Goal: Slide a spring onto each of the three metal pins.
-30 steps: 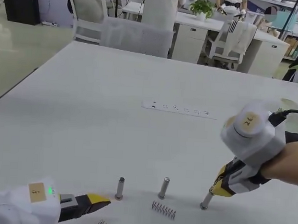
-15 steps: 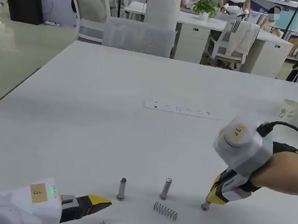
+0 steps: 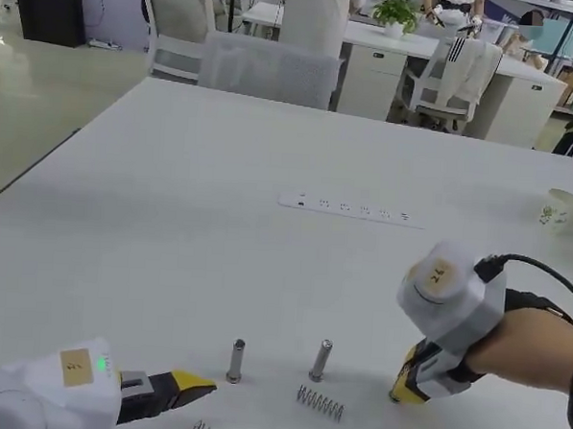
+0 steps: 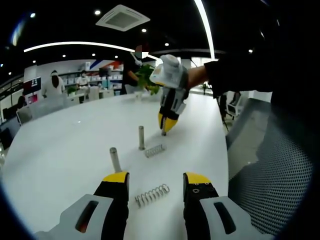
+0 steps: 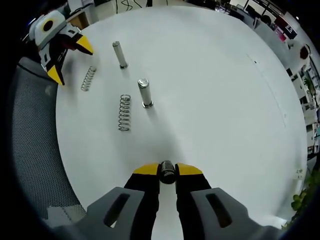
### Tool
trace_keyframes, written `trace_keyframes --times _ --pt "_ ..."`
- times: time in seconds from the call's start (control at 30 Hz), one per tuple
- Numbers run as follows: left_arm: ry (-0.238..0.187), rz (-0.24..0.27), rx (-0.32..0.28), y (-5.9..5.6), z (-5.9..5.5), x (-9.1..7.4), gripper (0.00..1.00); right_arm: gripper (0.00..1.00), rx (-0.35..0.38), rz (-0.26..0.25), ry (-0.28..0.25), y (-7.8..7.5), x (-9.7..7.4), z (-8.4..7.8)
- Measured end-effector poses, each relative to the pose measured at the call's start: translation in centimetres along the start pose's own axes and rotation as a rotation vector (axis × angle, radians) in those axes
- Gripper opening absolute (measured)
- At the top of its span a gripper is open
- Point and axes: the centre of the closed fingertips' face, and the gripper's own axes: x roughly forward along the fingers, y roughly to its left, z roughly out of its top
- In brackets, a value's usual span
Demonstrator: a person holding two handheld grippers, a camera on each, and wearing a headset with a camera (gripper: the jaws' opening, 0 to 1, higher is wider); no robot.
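The right claw is clamped tight on a ribbed steel coil spring, seen end-on between its yellow tips, low against the white tabletop. At its 9 o'clock in the head view stand two bare uprights, the middle metal pin and the leftmost metal pin. A loose wire spring lies at the middle pin's 6 o'clock. The left claw gapes wide and holds nothing. A second loose spring lies on the tabletop, seen between its jaws.

Yellow tips flash on the white right gripper; grey spring, silver pin, plain white table.
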Motion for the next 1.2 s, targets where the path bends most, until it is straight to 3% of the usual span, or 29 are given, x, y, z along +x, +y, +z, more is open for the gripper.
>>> trace_keyframes --times 0.2,0.37,0.67,1.0,1.2 --pt "-0.001 0.002 -0.001 0.1 0.0 0.0 0.37 0.12 -0.006 0.002 0.003 0.3 0.1 -0.3" --pt "0.0 -0.001 0.0 0.0 -0.1 0.0 0.37 0.17 -0.011 -0.011 -0.014 0.3 -1.0 0.2" --pt "0.0 -0.01 0.006 -0.2 0.0 0.2 0.37 0.22 -0.083 -0.041 -0.051 1.3 -2.7 2.6" --pt "-0.003 -0.006 0.008 -0.1 0.1 0.1 0.36 0.18 -0.127 0.036 -0.091 5.0 -1.6 5.5" --pt "-0.002 -0.01 0.01 -0.2 0.2 0.2 0.36 0.16 -0.124 0.058 -0.072 6.0 0.2 5.5"
